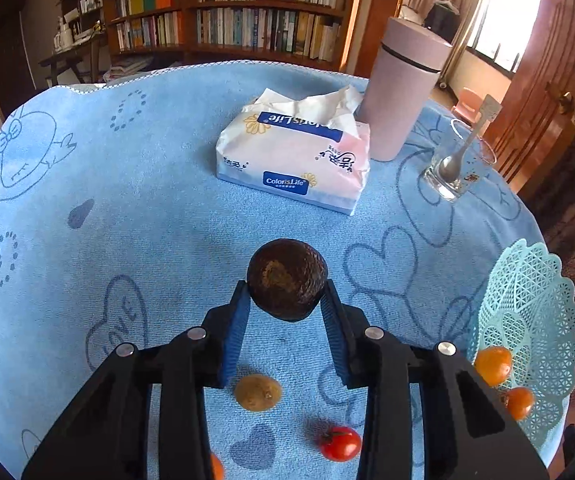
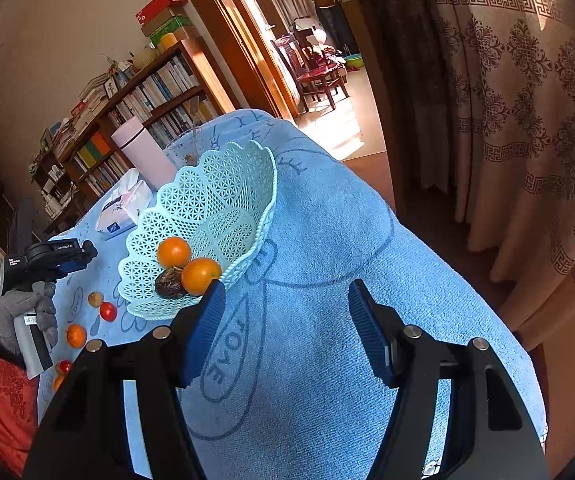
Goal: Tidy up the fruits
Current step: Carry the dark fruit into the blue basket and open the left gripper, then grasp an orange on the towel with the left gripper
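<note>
1. Dark fruit (image 1: 286, 278) is clamped between the left hand-held gripper's (image 1: 285, 300) pads, above the table (image 1: 147, 208).
2. Basket (image 1: 535, 320) is seen to its right.
3. Right hand-held gripper (image 2: 283, 320) is held apart, empty.

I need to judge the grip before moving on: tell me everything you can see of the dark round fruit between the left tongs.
The dark brown, rough-skinned round fruit has a dull tan patch facing the camera and a slightly flattened underside. It sits between the blue ribbed pads of the left tongs, both tips pressing its lower sides. It appears lifted clear of the blue towel tablecloth; nothing else touches it.
</note>
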{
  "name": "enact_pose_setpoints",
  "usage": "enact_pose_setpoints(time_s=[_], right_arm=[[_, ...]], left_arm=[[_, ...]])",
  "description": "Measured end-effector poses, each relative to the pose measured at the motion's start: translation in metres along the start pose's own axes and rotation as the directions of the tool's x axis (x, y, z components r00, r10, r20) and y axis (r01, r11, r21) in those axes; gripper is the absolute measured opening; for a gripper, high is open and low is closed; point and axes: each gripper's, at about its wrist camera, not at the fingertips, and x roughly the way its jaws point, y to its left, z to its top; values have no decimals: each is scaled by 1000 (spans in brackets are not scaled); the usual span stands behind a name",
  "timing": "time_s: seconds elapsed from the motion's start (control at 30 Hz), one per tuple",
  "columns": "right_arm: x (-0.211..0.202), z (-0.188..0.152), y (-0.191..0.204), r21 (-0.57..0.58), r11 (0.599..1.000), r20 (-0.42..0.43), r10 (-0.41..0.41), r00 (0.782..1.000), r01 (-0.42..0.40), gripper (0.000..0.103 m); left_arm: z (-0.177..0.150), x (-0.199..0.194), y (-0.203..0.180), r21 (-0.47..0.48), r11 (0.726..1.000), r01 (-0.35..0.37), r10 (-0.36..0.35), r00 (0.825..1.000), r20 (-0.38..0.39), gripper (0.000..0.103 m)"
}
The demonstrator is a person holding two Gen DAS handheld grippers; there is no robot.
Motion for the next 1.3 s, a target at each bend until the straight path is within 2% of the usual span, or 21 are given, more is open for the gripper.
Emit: enact_pose_setpoints(time_s=[0.27,0.43,0.47,0.5,0.53,0.57,0.67,0.8,0.87,0.97,1.13,1.3], right_arm=[[0,-4,-6,18,1000,-10,4,1000,-4,66],[-3,-4,-11,29,1000,-7,-2,1000,2,66],[-4,-4,-11,30,1000,-6,-3,1000,3,66],[-4,-4,-12,32,999,-6,-3,1000,4,66],[-4,-4,-12,32,999,-7,-3,1000,4,66],[-4,-4,-12,32,999,-7,-4,1000,4,66],[-4,-5,-9,32,999,-7,-2,1000,2,66],[-3,-7,-4,26,1000,-12,7,1000,-7,66],[-3,-8,2,17,1000,-15,15,1000,-15,66],[-2,-9,10,2,1000,-18,27,999,-27,67],[-4,-12,25,-21,999,-20,45,999,-46,68],[-5,-15,40,-51,997,-23,62,998,-63,71]], left_arm=[[-22,-24,-91,165,976,142,-144,990,-4,37],[-31,-23,-129,211,950,231,-228,973,-41,37],[-33,-24,-134,216,942,255,-250,967,-51,43],[-33,-26,-137,218,938,271,-266,963,-53,62],[-34,-31,-138,214,936,280,-278,960,-41,68],[-35,-36,-136,211,935,286,-287,958,-25,73],[-31,-50,-128,203,937,284,-291,957,5,73],[-27,-67,-109,198,956,215,-232,971,62,77],[-26,-77,-95,189,961,201,-220,972,86,83],[-28,-88,-74,173,969,176,-197,974,114,84],[-35,-96,-33,118,983,141,-156,980,127,85],[-50,-92,8,54,993,101,-107,989,103,88]])
